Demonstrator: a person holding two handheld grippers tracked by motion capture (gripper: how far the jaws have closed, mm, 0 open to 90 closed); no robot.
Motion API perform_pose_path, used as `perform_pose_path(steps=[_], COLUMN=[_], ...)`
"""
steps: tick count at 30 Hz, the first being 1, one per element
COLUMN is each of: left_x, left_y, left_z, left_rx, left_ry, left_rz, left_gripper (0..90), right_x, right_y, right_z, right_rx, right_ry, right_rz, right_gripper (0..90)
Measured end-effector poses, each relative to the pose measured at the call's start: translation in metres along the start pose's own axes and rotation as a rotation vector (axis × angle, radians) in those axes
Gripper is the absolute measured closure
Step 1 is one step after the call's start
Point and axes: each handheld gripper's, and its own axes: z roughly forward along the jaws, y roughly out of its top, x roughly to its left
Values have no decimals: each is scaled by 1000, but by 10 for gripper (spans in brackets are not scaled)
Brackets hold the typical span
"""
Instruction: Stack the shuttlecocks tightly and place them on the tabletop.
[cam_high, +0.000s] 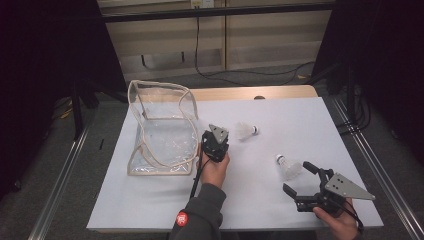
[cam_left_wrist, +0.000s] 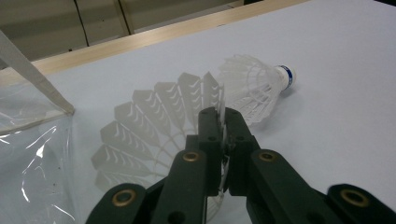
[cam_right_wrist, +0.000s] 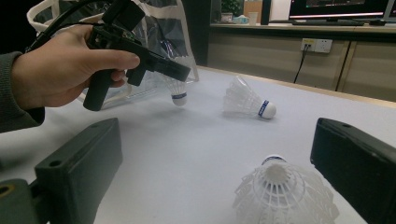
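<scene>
My left gripper (cam_left_wrist: 223, 116) is shut on the skirt rim of a white plastic shuttlecock (cam_left_wrist: 154, 126). From the right gripper view that shuttlecock (cam_right_wrist: 178, 91) hangs cork down, just above the table and in front of the clear bag (cam_right_wrist: 154, 28). A second shuttlecock (cam_high: 246, 131) lies on its side a little right of the left gripper (cam_high: 215, 142). A third shuttlecock (cam_high: 289, 167) lies at the front right, its cork pointing away from my right gripper (cam_high: 296, 177). The right gripper's jaws stand wide open on either side of its skirt (cam_right_wrist: 280, 193) without touching it.
A clear plastic bag (cam_high: 160, 130) with cream trim stands open at the left of the white table sheet (cam_high: 300, 115). A wooden table edge (cam_high: 250, 93) runs along the back. Cables lie on the floor behind.
</scene>
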Motion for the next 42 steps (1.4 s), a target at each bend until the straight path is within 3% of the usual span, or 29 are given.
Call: perform_pose_path(steps=[12,17,25,34,37,42], left_x=[1,1,-1,-2,-3,-3], left_y=[-3,-4,-3,-3,-2,-3], left_z=[4,6,7,8,9,8], left_rx=[40,39,31,22,26,26], left_ry=[56,53,9,0,-4,25], left_rz=[45,50,10,1,6,17], left_gripper=[878,872,780,745,756,840], right_x=[0,0,1,1,1,2], right_y=[0,0,0,-1,0,0], right_z=[0,0,1,1,1,1], right_rx=[0,0,1,4,2,2], right_ry=[2,4,6,8,8,12], right_rz=[1,2,1,-1,0,-4], right_gripper=[17,17,17,17,17,17])
